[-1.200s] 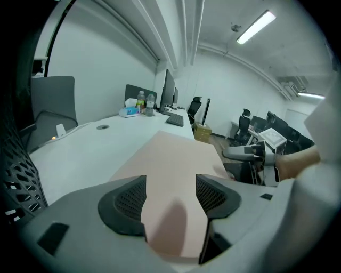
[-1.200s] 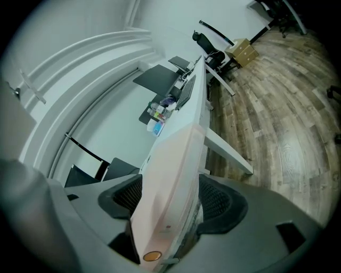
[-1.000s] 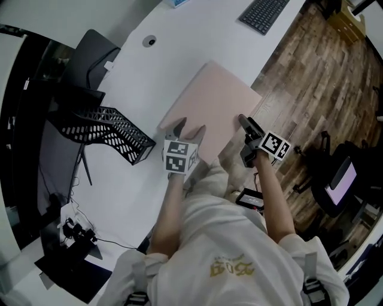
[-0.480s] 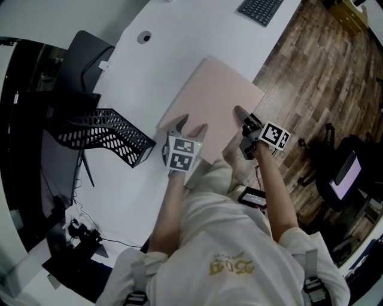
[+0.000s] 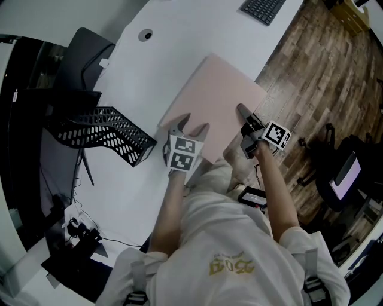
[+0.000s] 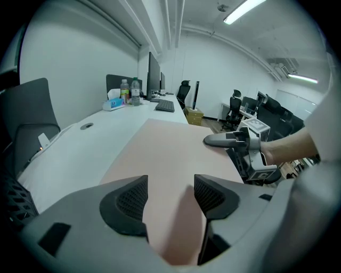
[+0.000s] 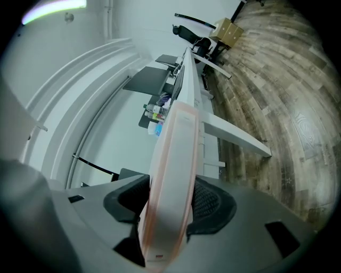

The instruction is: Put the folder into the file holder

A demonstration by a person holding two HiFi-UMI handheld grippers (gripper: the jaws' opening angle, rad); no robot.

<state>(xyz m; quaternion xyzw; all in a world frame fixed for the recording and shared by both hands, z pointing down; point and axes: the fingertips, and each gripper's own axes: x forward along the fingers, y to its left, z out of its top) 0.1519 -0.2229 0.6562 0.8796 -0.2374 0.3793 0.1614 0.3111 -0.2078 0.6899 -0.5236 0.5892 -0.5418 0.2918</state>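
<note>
Desk: white desk (image 5: 179,42), long, with a round cable hole (image 5: 145,35) at far left and a keyboard (image 5: 263,9) at the far end.
Folder: pink folder (image 5: 212,101) lies flat at the desk's right edge.
File holder: black mesh holder (image 5: 105,131) on the desk, left of the folder and apart from it.
Left gripper: left gripper (image 5: 191,127) has its jaws apart over the folder's near edge and grips nothing.
Right gripper: right gripper (image 5: 245,116) has just been closing its jaws, which now clamp the folder's right edge.
Floor: wood planks (image 5: 323,66), right of the desk.
Room: open office with a monitor (image 6: 153,74) and bottles (image 6: 129,90) far along the desk, black chairs (image 6: 234,106) at right, and strip lights (image 6: 242,10) overhead.
</note>
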